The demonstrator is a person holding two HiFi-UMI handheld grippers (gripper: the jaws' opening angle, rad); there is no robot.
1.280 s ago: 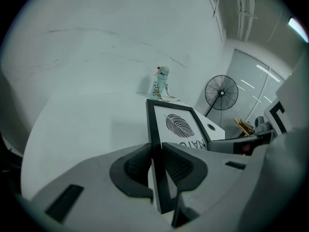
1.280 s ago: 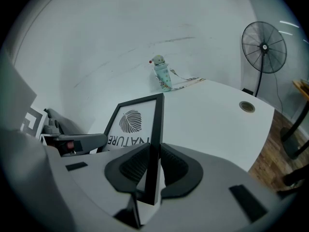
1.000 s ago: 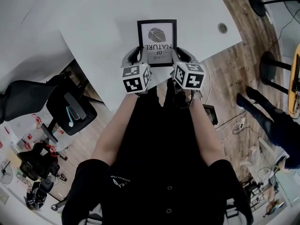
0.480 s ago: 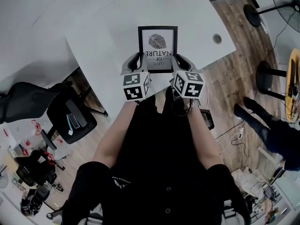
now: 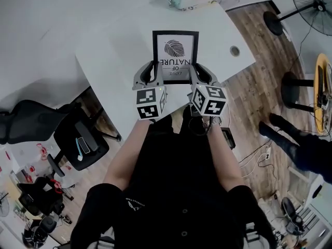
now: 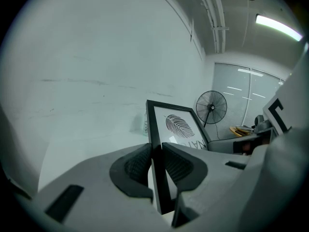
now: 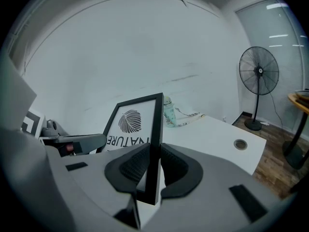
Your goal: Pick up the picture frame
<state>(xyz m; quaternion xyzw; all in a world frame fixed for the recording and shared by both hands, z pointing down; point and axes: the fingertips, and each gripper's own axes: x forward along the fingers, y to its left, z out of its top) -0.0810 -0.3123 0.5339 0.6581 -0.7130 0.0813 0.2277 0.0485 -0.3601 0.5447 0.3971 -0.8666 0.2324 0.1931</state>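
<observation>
White bench [image 5: 114, 56] below, wood floor and a standing fan [image 7: 259, 76] off to the right: I've got the picture frame [image 5: 175, 53] held up btwn both grippers. The left gripper [image 5: 153, 71] is clamped on the frame's left long edge and the right gripper [image 5: 196, 72] on the right one. Both sit near the close-in corners, pads tight on the black moulding. Vs a sec ago the frame sits higher over the bench and nearer the head cam, so it's prob. clear of the surface and the pick-up looks basically done. Long axis runs straight away from me, glass side up. Leaf end of the print is farthest out, lettering nearest the grippers.
</observation>
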